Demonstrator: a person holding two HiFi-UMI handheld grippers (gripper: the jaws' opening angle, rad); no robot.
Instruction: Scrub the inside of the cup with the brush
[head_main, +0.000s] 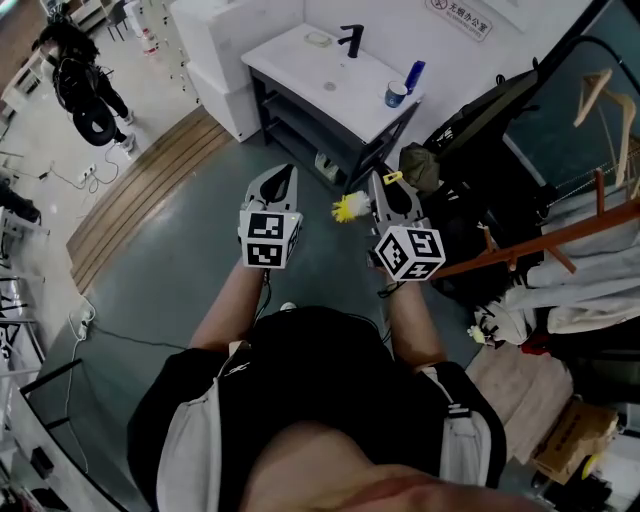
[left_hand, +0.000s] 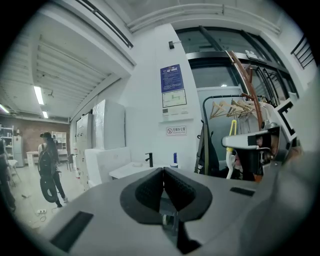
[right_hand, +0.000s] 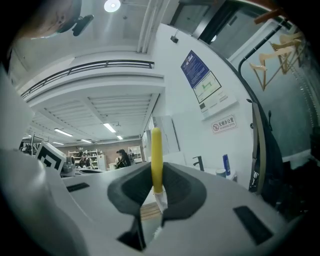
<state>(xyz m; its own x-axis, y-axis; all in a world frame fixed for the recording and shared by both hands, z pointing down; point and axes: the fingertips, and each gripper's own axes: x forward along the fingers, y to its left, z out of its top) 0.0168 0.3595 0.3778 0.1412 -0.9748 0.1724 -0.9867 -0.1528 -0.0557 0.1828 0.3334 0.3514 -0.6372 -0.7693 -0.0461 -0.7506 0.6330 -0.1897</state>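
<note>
Left tongs (left_hand: 163, 174) are pressed together on nothing, likely free to steady the cup (head_main: 396, 95). Right tongs (right_hand: 156, 186) pinch the yellow brush (right_hand: 156, 150), ready for scrubbing. The cup stands untouched on the surface (head_main: 300, 62), well apart from both.

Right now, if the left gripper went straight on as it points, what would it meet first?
Most likely the white washstand, near its black tap. The left gripper, shut and empty, aims at it with nothing nearer in view, though depth is unclear.

Dim, greyish head view; both gripper views fisheye-warped, black-cornered, lit by ceiling strips (left_hand: 38, 95).
</note>
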